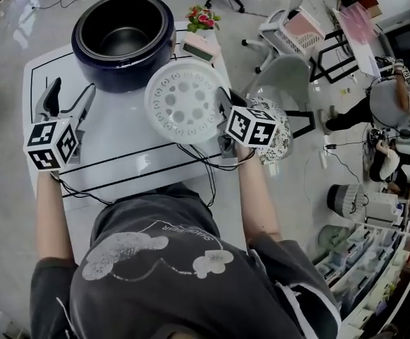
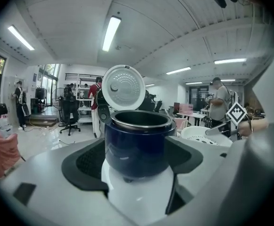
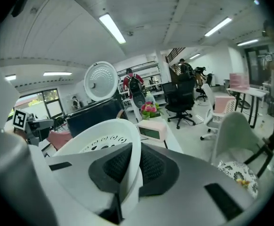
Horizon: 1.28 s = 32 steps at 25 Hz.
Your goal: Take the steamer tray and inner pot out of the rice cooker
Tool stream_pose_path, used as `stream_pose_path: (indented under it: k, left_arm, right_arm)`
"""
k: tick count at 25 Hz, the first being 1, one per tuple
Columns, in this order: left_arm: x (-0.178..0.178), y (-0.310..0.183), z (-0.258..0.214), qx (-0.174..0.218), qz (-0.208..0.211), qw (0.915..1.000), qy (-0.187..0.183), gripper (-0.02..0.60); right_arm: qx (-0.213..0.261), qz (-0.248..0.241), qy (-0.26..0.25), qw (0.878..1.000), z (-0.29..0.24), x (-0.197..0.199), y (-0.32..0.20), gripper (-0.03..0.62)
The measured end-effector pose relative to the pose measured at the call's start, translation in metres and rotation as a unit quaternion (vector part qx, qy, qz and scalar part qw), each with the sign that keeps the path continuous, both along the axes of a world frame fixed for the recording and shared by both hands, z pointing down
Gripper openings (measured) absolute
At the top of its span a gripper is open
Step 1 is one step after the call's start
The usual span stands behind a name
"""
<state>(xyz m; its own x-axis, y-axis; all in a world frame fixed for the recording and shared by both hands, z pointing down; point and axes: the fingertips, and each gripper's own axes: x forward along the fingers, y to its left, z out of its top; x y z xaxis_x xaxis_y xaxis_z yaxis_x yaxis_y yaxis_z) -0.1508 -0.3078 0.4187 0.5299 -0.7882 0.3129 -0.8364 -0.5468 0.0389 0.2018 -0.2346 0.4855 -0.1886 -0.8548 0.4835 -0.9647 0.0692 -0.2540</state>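
right gripper [image 1: 224, 115]: jaws nearly closed, clamped on near rim of steamer tray [image 1: 183, 103]. tray out of rice cooker [image 1: 99, 75], level, low over table [image 1: 120, 150], just right of cooker. inner pot [image 1: 123, 39] seated upright in cooker. left gripper [image 1: 67, 108]: jaws apart, empty. pot lies straight ahead of it; left gripper judged nearer for pot lift.

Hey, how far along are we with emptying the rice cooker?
Done: the tray is out of the cooker. In hand: the right gripper has its jaws shut on the tray's rim, over the table. To do: set it down, then lift out the pot, which sits in the cooker; the left gripper is open and empty, facing it.
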Motion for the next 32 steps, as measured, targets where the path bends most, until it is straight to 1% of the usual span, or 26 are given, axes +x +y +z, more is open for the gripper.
stream_pose_path:
  k: [6,10,15,21,26,29,30,31,32]
  left_arm:
    - [0.005,0.001,0.015,-0.012,0.023,0.9997,-0.002,0.387]
    - [0.007,-0.002,0.025,-0.019,0.031,0.9993,-0.004,0.387]
    - [0.006,-0.007,0.036,-0.025,0.033,0.9991,-0.005,0.387]
    - [0.002,-0.006,0.035,-0.030,0.033,0.9990,-0.009,0.387]
    - [0.004,-0.006,0.038,-0.033,0.036,0.9987,-0.011,0.387]
    - [0.005,-0.005,0.038,-0.034,0.039,0.9986,-0.011,0.387]
    - [0.005,-0.004,0.038,-0.034,0.039,0.9986,-0.010,0.387]
    - [0.005,-0.004,0.038,-0.033,0.040,0.9986,-0.010,0.387]
    - [0.006,-0.005,0.039,-0.032,0.040,0.9986,-0.010,0.387]
  right_arm:
    - [-0.025,0.062,0.015,0.998,0.045,0.016,0.003,0.050]
    - [-0.047,0.083,0.014,0.995,0.079,0.026,0.001,0.051]
    - [-0.067,0.080,0.028,0.994,0.108,0.033,0.001,0.051]
    - [-0.073,0.089,0.023,0.993,0.119,0.035,0.002,0.051]
    - [-0.097,0.077,0.073,0.990,0.140,0.037,0.008,0.060]
    - [-0.100,0.068,0.079,0.989,0.142,0.034,0.011,0.067]
    - [-0.099,0.060,0.078,0.990,0.141,0.032,0.011,0.095]
    - [-0.096,0.053,0.075,0.991,0.141,0.029,0.010,0.169]
    - [-0.092,0.048,0.073,0.992,0.139,0.028,0.009,0.223]
